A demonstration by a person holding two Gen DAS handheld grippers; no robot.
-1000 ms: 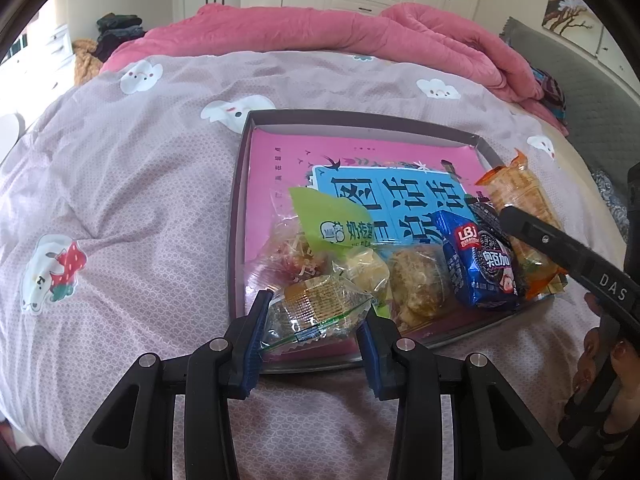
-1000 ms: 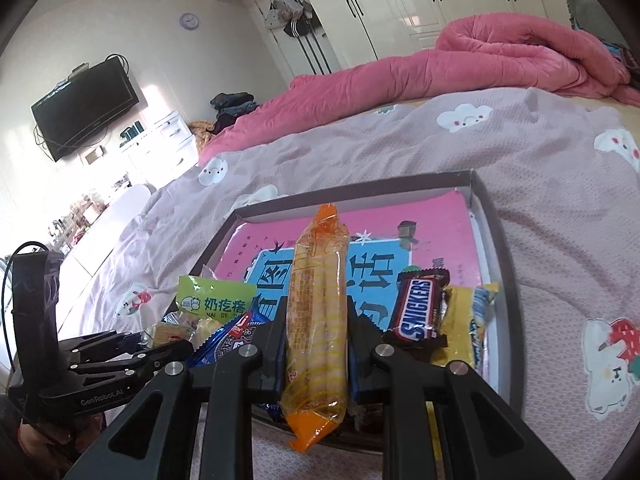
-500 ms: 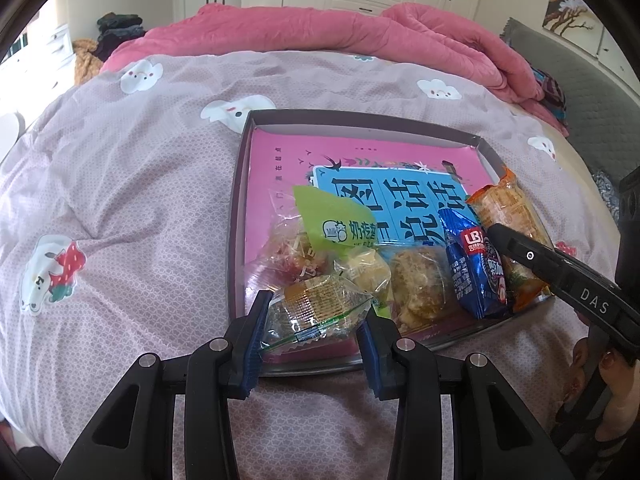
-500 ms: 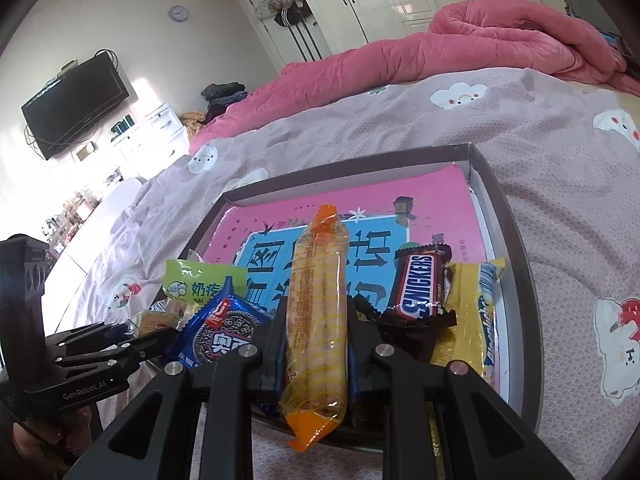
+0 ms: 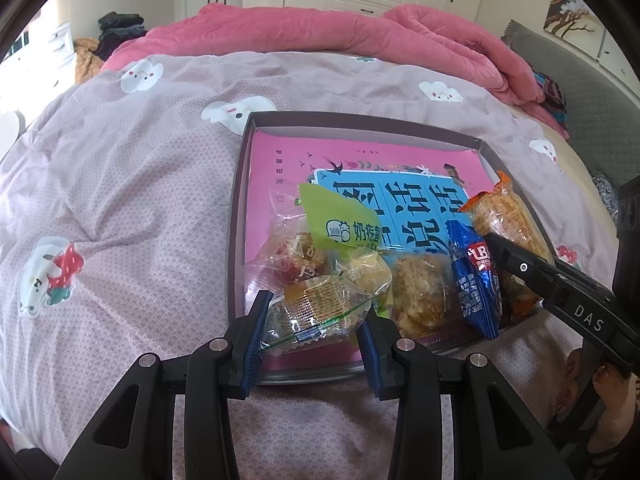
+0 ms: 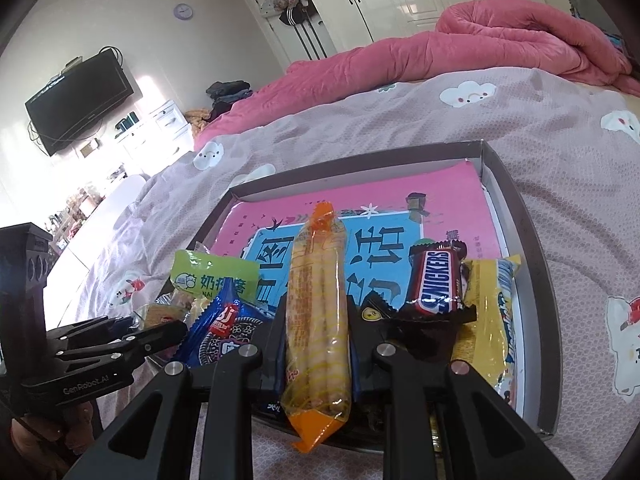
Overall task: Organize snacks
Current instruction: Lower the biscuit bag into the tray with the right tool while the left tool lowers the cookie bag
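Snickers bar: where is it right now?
In the right wrist view, the Snickers bar lies in the tray, right of the gripped orange biscuit-stick pack, overlapping the yellow packet.

Mauve bedspread [image 5: 140, 208] with white cloud cartoons; pink-and-blue printed sheet [image 5: 280, 184] lining the grey tray [image 6: 516, 216]; orange-ended clear biscuit-stick packet [image 6: 318, 312].

Right gripper [image 5: 504, 246] with its orange biscuit-stick pack [image 6: 318, 312] has shifted left across the tray [image 6: 516, 216], closer to the blue cookie packet [image 5: 474, 280]. That packet has tipped up on edge, more exposed in right view.
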